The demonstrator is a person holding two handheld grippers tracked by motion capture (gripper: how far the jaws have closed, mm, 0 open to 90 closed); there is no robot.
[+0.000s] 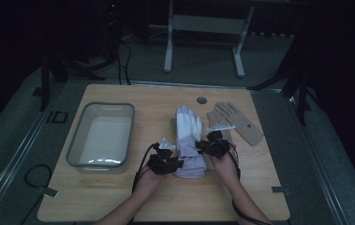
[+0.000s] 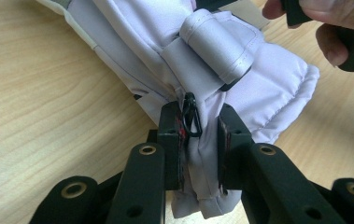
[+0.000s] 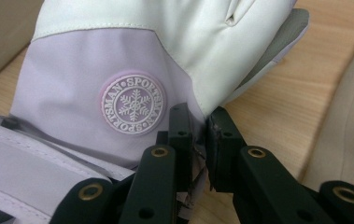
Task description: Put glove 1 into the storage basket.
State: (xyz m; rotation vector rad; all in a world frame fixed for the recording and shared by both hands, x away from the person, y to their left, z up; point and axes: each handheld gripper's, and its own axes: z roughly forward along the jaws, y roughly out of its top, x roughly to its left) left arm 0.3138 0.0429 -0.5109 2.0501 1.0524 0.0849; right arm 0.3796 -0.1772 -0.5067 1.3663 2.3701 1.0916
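The soft, puffy ski glove (image 1: pixel 188 140) lies on the wooden surface (image 1: pixel 119 197) between both grippers, the left gripper (image 2: pixel 198 140) pinching its cuff edge and the right gripper (image 3: pixel 198 144) pinching its side, and it looks light, floppy and maybe slippery.

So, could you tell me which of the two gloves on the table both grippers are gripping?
The white-and-lilac ski glove, with the snowflake badge. The left gripper and right gripper pinch its fabric; the flat tan glove lies untouched beside it.
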